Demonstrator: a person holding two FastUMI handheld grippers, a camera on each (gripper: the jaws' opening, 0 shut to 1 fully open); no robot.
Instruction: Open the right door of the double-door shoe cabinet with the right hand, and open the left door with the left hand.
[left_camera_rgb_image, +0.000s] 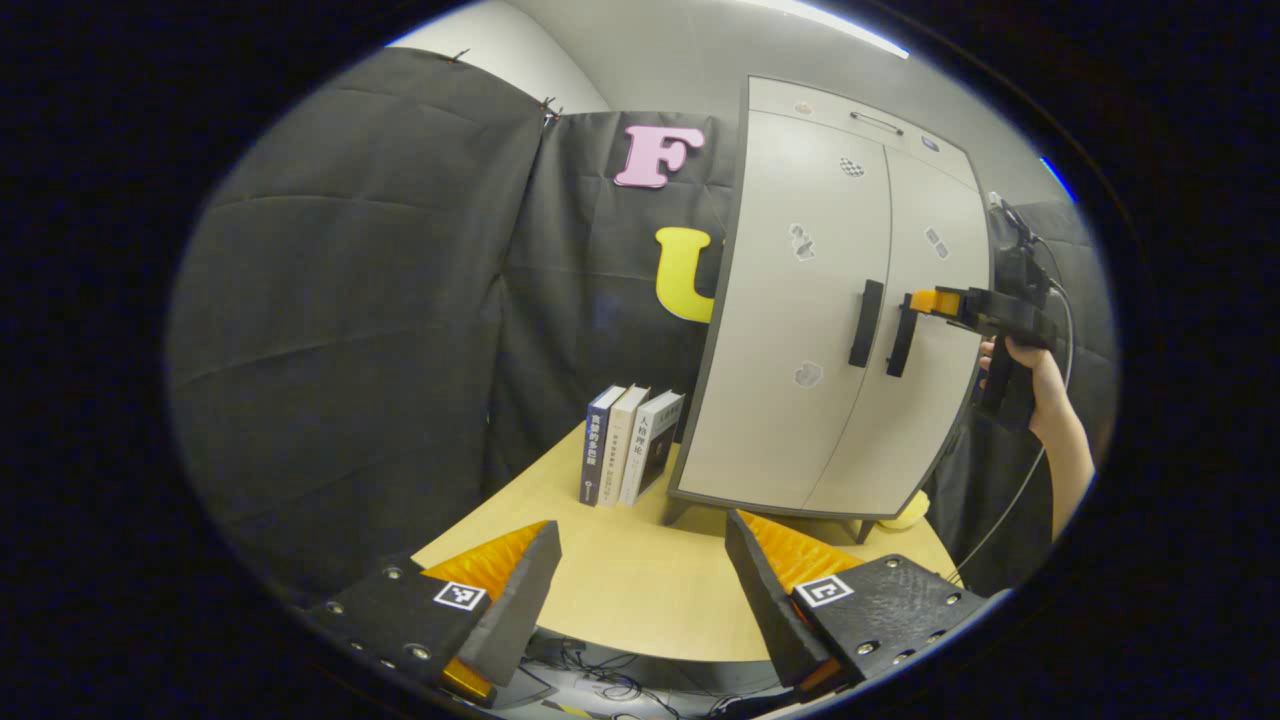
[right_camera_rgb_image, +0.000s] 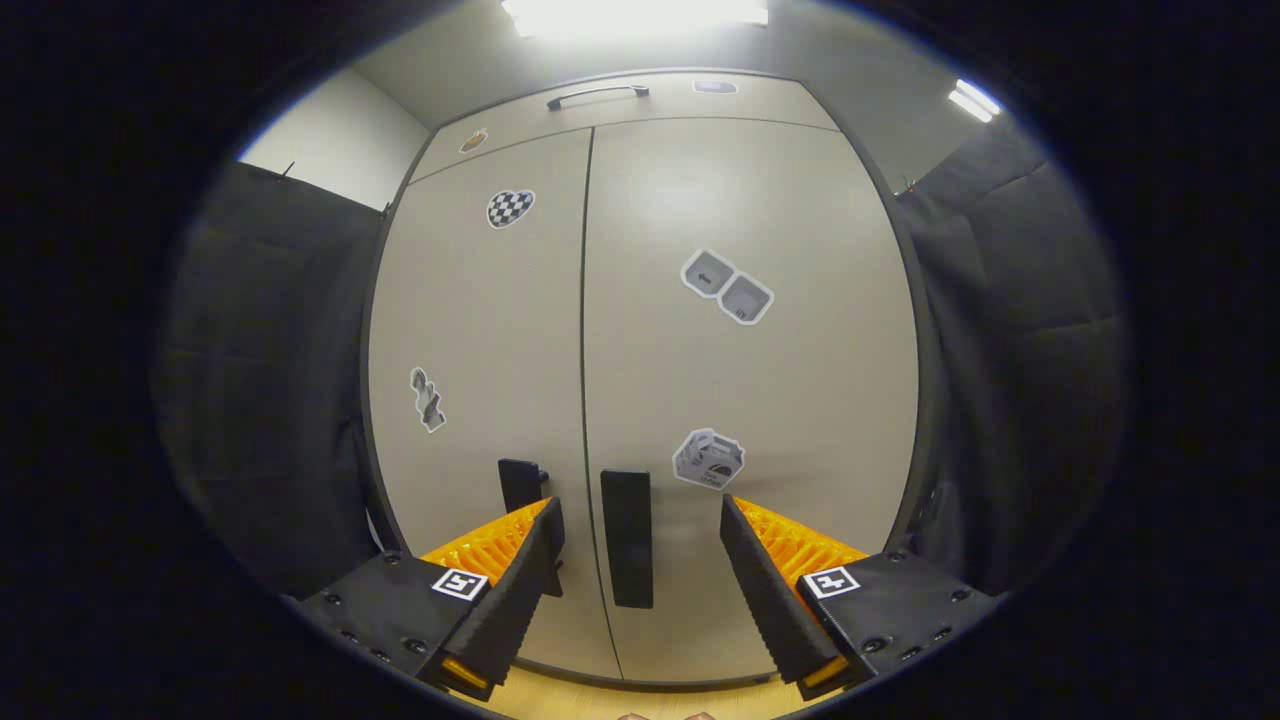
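Beige cabinet doors (right_camera_rgb_image: 700, 380) with black handles (right_camera_rgb_image: 627, 538), checkered heart sticker (right_camera_rgb_image: 510, 208), pale wooden table (left_camera_rgb_image: 620, 580)

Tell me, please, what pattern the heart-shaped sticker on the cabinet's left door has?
Black-and-white checks; the heart-shaped sticker shows best in the right gripper view.

the beige shoe cabinet (right_camera_rgb_image: 640, 300) stands upright on the table, right door (right_camera_rgb_image: 750, 400) and left door (right_camera_rgb_image: 480, 400) seemingly both closed.
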